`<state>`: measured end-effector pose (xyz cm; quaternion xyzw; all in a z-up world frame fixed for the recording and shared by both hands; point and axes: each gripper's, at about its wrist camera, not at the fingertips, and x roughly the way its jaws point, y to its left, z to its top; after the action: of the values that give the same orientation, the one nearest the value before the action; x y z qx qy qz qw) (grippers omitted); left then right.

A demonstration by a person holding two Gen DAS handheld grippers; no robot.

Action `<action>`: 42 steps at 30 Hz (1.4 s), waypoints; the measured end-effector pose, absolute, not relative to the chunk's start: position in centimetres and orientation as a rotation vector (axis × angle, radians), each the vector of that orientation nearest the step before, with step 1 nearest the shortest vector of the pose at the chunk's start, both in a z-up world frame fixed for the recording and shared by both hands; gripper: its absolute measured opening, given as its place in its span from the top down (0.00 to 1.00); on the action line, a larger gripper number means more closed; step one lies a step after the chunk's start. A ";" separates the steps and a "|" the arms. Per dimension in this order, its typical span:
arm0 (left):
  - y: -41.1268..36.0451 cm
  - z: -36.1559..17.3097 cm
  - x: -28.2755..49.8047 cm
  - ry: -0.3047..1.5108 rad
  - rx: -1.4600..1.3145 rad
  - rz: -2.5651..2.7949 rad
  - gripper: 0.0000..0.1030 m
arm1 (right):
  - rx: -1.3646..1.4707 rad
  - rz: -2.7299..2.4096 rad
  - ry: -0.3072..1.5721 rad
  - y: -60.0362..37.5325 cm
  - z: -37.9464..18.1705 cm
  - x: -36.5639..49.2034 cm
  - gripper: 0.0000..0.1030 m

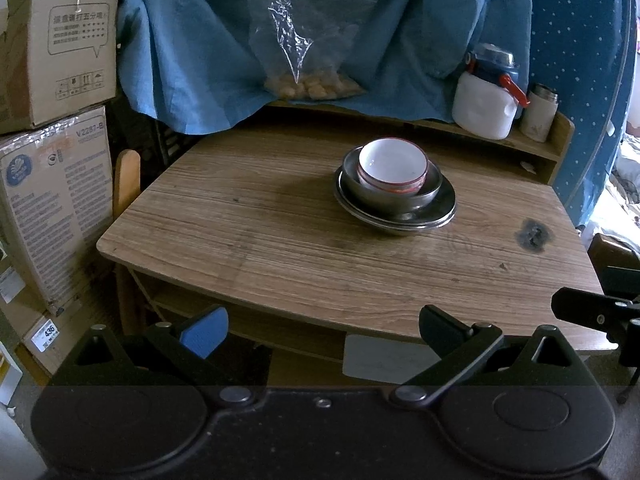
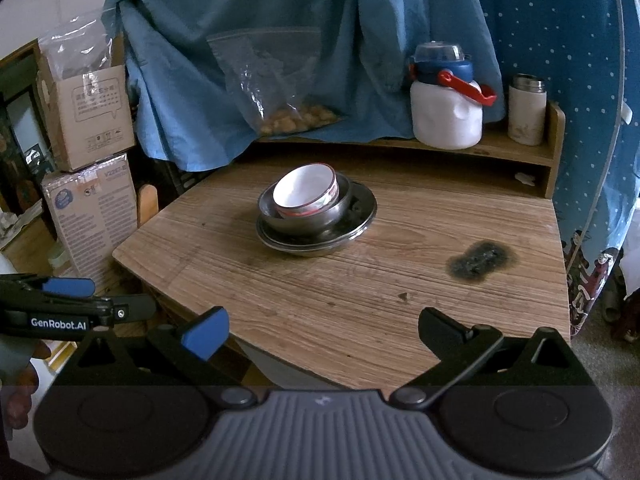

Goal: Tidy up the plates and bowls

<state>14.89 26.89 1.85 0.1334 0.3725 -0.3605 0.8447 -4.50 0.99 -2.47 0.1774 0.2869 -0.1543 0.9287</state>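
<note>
1. Left tool (image 1: 322,330): fingers spread wide, holding nothing; it sits off the near edge of the counter (image 1: 280,248), pointed across it.
2. Right tool (image 2: 322,330): also spread wide and bare, over the near edge, beside the left one.
3. Stack: white bowl (image 1: 392,168) nested in a steel bowl (image 1: 384,196), both on steel plates (image 1: 444,210); it stands mid-counter, toward the back.
4. Key relation: the stack lies ahead and slightly right of the left tool, ahead and slightly left of the right tool, so roughly between the two and well apart from both. Neither tool looks clearly nearer. The stack is round, with no long axis; in the right view the white bowl sits tilted in the steel bowl.
5. Path: bare wood between tools and stack; nothing stands in the way. A dark burn mark (image 2: 480,266) lies to the right.
6. Behind the stack: a shelf (image 2: 516,154) with a white jug (image 2: 446,120) and a flask (image 2: 526,110); a food bag (image 1: 304,52) against blue cloth (image 1: 192,60).
7. Left of counter: stacked boxes (image 1: 56,60).
</note>
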 end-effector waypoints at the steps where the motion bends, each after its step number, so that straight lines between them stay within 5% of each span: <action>1: 26.9 1.8 14.9 0.786 0.281 -0.761 0.01 | 0.364 -0.317 0.587 1.0 -2.5 -4.5 0.00; 42: 26.8 1.5 14.9 0.787 0.285 -0.760 0.01 | 0.366 -0.319 0.587 0.9 -2.6 -4.6 0.00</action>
<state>14.91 26.84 1.52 0.1349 0.3729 -0.3603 0.8444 -4.58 0.93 -2.56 0.1784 0.2863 -0.1556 0.9284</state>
